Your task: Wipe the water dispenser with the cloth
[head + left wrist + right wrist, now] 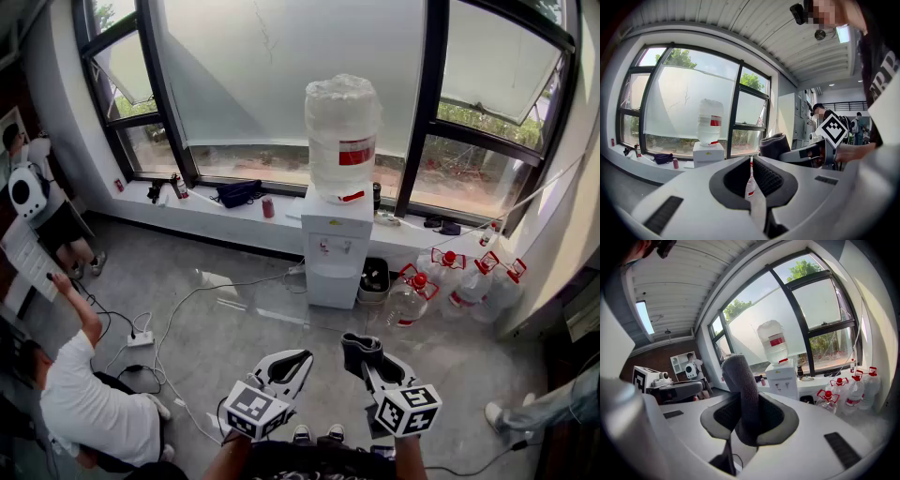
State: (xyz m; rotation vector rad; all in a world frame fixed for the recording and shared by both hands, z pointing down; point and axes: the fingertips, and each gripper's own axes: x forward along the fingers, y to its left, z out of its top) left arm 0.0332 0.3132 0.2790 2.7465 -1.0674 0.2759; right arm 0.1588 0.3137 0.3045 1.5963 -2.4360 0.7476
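Right gripper pinched tight on grey cloth, cloth sticks up | left gripper jaws almost together, holds nothing | dispenser by window, well apart from both grippers

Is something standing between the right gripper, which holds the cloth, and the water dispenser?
Nothing visible does. Only bare floor lies between the right gripper, shut on the cloth, and the water dispenser; the bottles stand beside it.
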